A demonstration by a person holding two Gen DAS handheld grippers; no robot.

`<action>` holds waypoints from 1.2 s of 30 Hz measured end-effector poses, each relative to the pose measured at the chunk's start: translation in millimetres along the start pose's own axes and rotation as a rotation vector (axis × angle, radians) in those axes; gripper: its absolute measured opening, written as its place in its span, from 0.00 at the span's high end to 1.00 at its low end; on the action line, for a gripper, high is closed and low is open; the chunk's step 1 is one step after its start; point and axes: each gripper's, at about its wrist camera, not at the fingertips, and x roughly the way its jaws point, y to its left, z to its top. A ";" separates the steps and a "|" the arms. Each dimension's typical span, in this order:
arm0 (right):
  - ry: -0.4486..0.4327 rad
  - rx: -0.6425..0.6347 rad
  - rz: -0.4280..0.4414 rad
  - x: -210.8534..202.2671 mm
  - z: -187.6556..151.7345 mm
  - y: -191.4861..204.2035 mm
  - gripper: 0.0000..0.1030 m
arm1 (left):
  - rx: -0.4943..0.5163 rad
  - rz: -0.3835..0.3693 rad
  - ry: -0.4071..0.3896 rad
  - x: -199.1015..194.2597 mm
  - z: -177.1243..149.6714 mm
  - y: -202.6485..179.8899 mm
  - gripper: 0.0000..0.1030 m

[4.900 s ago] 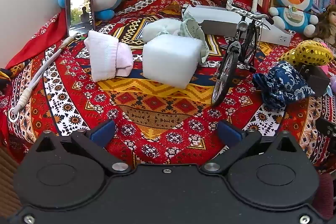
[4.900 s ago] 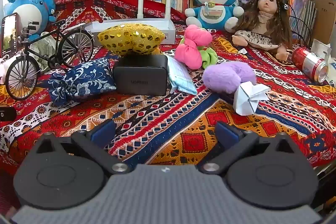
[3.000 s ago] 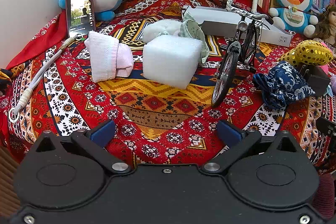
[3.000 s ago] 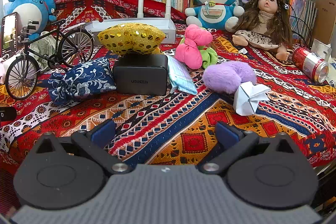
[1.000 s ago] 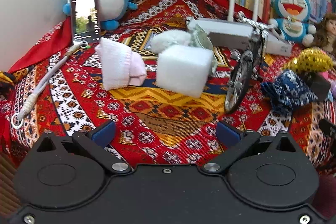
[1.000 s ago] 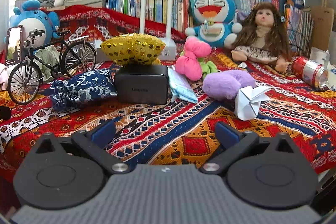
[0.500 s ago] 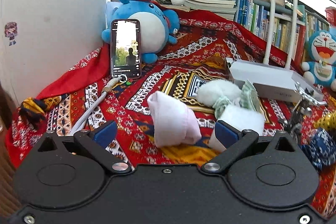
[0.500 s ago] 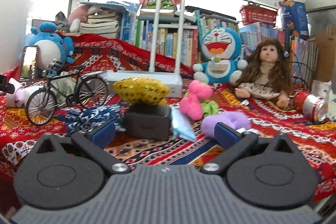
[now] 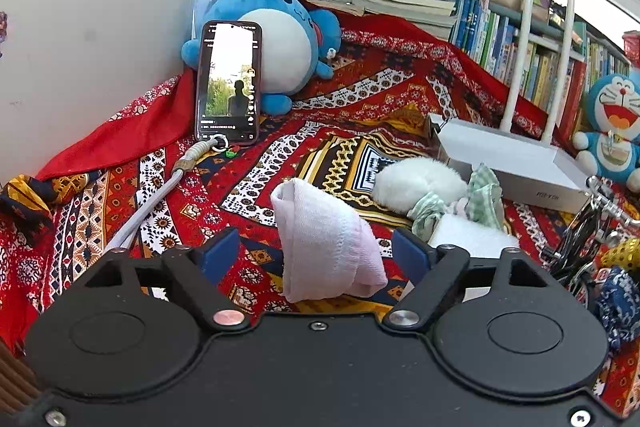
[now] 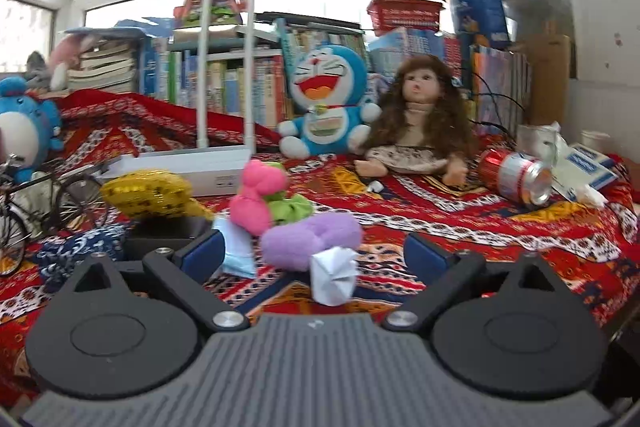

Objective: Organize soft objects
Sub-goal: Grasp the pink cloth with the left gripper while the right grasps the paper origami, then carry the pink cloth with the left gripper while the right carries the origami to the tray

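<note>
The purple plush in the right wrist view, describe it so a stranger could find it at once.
Start at the long-haired doll on the patterned cloth and come forward. The purple plush lies there, behind a folded white paper. It alone is lilac and fuzzy; the pink and green plush stands behind it.

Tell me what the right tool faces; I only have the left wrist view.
Observer: The right tool faces a fluffy purple plush piece with a folded white paper shape in front; its jaws are closing, touching nothing.
Operator: Report anything hard nearby.
Observer: A red metal can lies on its side, far right on the patterned cloth.
Operator: Name what sits behind.
Observer: A brown-haired doll in a beige dress sits beside the blue cat plush.
</note>
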 end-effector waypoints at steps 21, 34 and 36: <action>0.061 0.006 -0.031 10.3 -5.9 0.1 0.35 | -0.024 -0.042 0.036 13.7 -2.9 0.8 0.51; 0.124 0.027 -0.016 21.6 -7.7 -0.9 0.68 | -0.057 -0.070 0.079 20.1 -2.9 1.5 0.50; 0.116 0.020 -0.011 18.7 -6.9 0.3 0.68 | -0.064 -0.080 0.087 20.7 -2.7 1.1 0.59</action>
